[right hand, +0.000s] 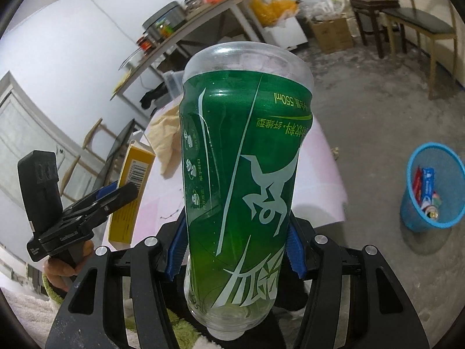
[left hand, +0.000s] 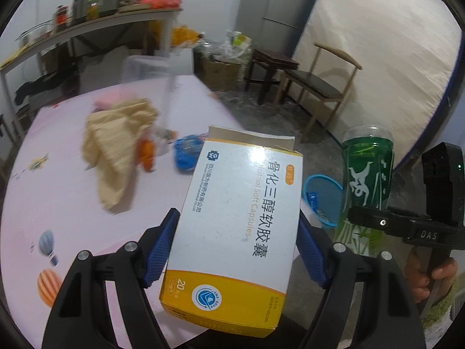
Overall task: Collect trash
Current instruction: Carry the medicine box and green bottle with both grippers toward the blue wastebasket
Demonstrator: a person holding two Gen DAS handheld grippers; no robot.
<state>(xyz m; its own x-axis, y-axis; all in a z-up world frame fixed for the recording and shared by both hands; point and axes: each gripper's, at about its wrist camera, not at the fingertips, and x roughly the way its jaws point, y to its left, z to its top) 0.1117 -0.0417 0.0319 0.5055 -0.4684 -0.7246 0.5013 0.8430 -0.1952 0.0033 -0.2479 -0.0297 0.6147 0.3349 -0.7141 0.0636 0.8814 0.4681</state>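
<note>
Gripping a white and yellow medicine box [left hand: 232, 229], the left gripper [left hand: 235, 247] has its blue pads pressed on both long sides; the box reads "Soft Capsules" beside Chinese characters, with "20" on the yellow band; its top flap stands open. Clamped in the right gripper [right hand: 235, 247] is a green-labelled plastic bottle [right hand: 244, 174], cap end toward the camera, its label showing "550ml" upside down and a white leaping figure. Both are held above the pink table [left hand: 72, 218]; a blue bin [right hand: 433, 186] sits on the floor to the right, with wrappers inside; a cream cloth [left hand: 116, 148] lies crumpled on the table.
</note>
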